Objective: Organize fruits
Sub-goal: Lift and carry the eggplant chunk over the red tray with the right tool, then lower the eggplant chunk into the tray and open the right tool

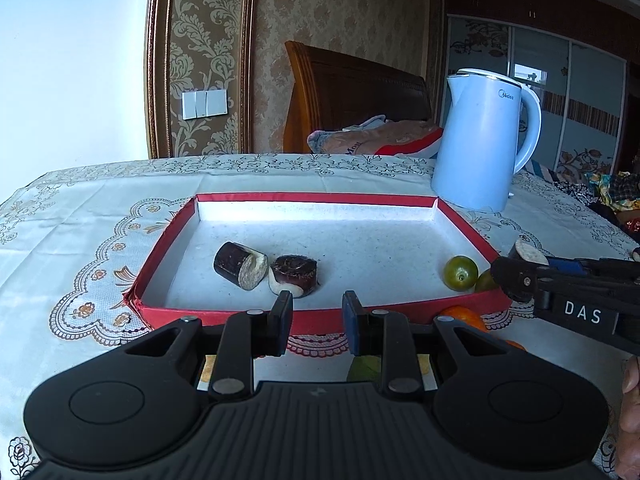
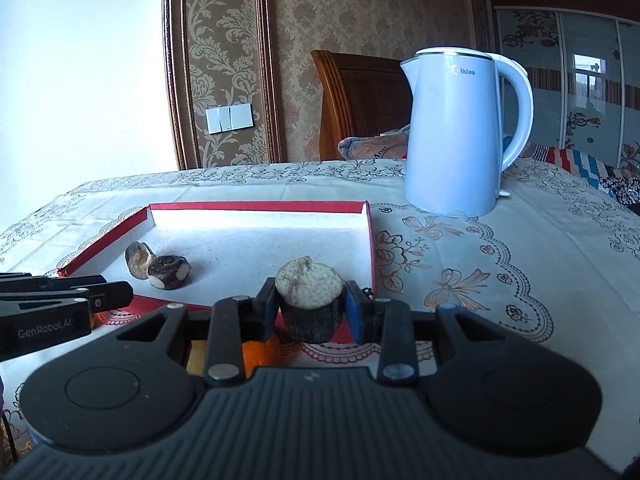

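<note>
Fruit spread over two places: some inside a shallow red box with a white floor, some on the counter in front of it. Inside the box, toward its left, two dark-skinned chunks with pale cut faces, one lying on its side, the other just beside it, touching or nearly so. At the box's near right corner, a green round fruit with a second green one tucked behind it, half hidden by the right claw. Outside the near wall, on the patterned cloth, an orange fruit, partly covered by the left claw's body.

Right claw clamped on a third dark chunk, pale cut face turned up, pads pressing its dark sides, held above the near right corner of the box.

Left claw drawn in to a narrow gap, nothing between the pads, hovering over the near wall of the box, roughly mid-length, pointing at the two chunks.

Beyond the box's far right corner, standing upright on the cloth, a pale blue kettle with its handle to the right, well apart from the fruit.
</note>
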